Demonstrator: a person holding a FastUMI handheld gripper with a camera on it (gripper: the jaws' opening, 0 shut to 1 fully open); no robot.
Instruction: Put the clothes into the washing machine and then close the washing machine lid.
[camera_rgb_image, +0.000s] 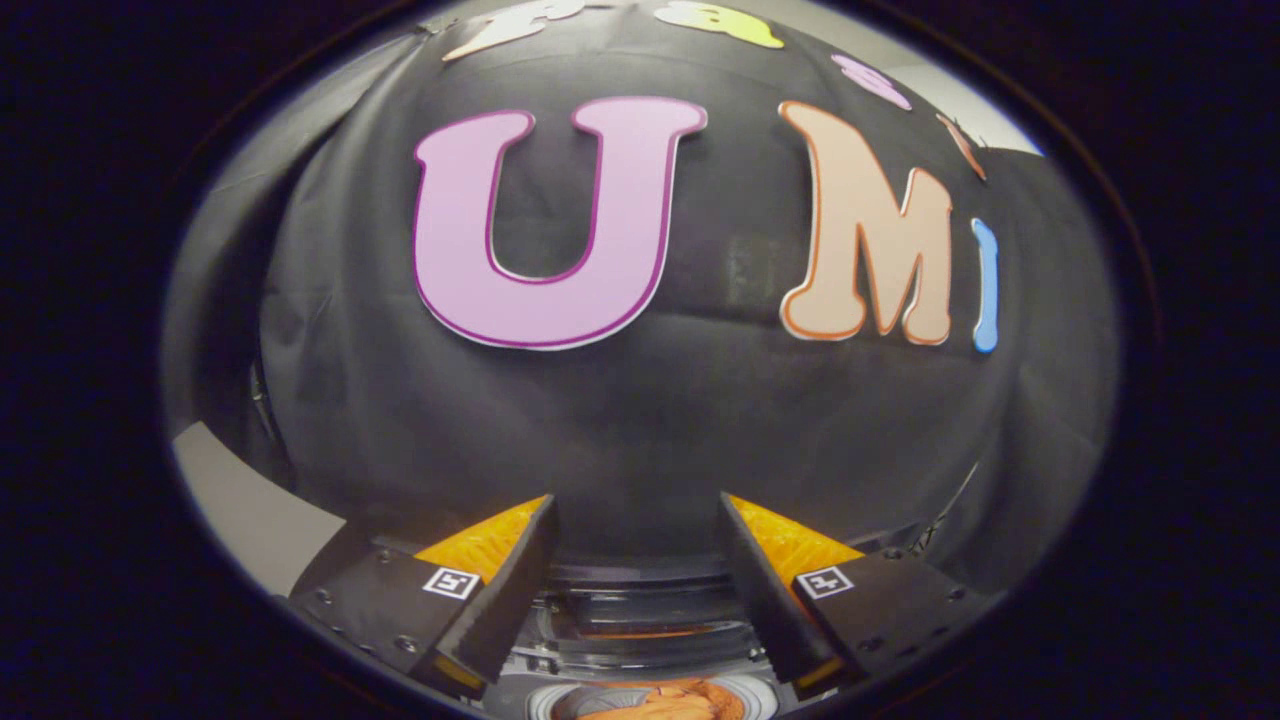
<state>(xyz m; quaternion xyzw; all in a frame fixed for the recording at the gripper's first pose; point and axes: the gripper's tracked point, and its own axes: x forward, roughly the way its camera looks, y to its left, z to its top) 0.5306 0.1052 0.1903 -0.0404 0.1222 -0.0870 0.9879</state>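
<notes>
Tool: fingers wide apart, holding nothing. Washing machine at 6 o'clock, orange clothes inside its drum.

washing machine: mostly hidden behind the gripper (fingers apart, gripping nothing)
clothes: cut off by the view's edge

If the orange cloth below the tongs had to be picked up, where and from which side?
Probably from straight above, pinching a raised fold near its middle. The orange cloth lies crumpled inside a round pale rim, which blocks any sideways approach. The tongs are open and empty, aimed at the black cloth wall, so they would have to tip down first.
</notes>
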